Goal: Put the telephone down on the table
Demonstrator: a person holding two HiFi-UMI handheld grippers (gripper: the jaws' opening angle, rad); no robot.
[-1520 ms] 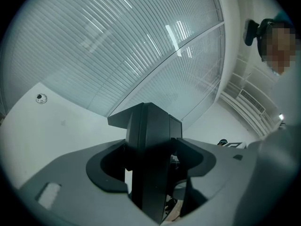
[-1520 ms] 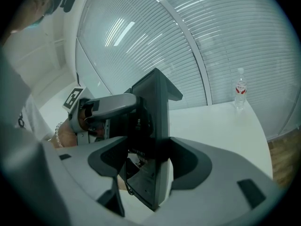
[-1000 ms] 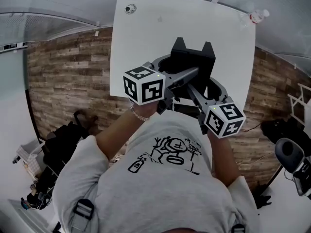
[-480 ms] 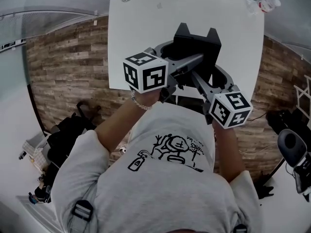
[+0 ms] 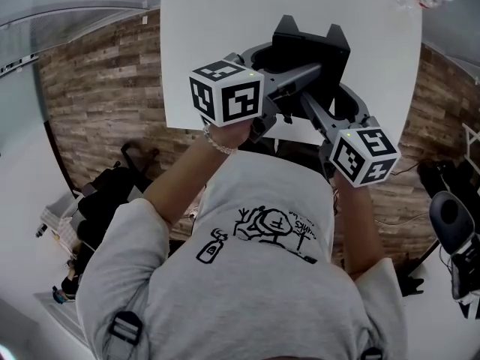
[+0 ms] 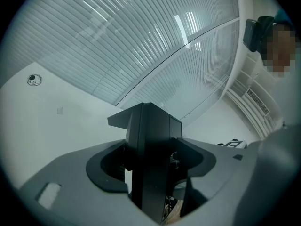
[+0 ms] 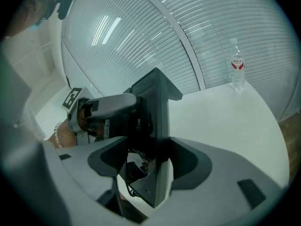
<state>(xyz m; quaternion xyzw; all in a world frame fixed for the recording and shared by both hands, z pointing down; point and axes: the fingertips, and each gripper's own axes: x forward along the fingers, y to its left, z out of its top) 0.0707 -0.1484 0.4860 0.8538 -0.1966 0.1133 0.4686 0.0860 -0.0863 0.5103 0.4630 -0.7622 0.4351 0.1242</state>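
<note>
Leaning over a white table [image 5: 202, 51] in a grey shirt [image 5: 247, 291], carrying a black phone [image 5: 304, 51] upright over the table's middle, toward the near side. Clamping it from both sides at once: pinching one flank in the left gripper [image 6: 153, 166] and the other in the right gripper [image 7: 150, 161], with both sets of jaws wide and pressing on the dark body. Not yet plainly resting on the top; probably hanging just above it.

Judging the step in hand as the lowering. Doing it well probably meaning sinking both hands together at one pace, keeping the phone level, landing the base flat rather than on a corner, staying back from the near edge, and easing off the two grips only after resting the full weight, both together, avoiding tipping the tall body over.

Reading little in the way of writing. Making out a cartoon drawing with scrawled words on the shirt, too small to read. Finding only black-and-white square patterns on the cubes [image 5: 225, 96], no letters. Spotting a clear bottle [image 7: 237, 69] with a red label at the far corner, brand illegible, and a small round fitting [image 6: 33, 80] at the table's far left, bearing no legible mark.
</note>
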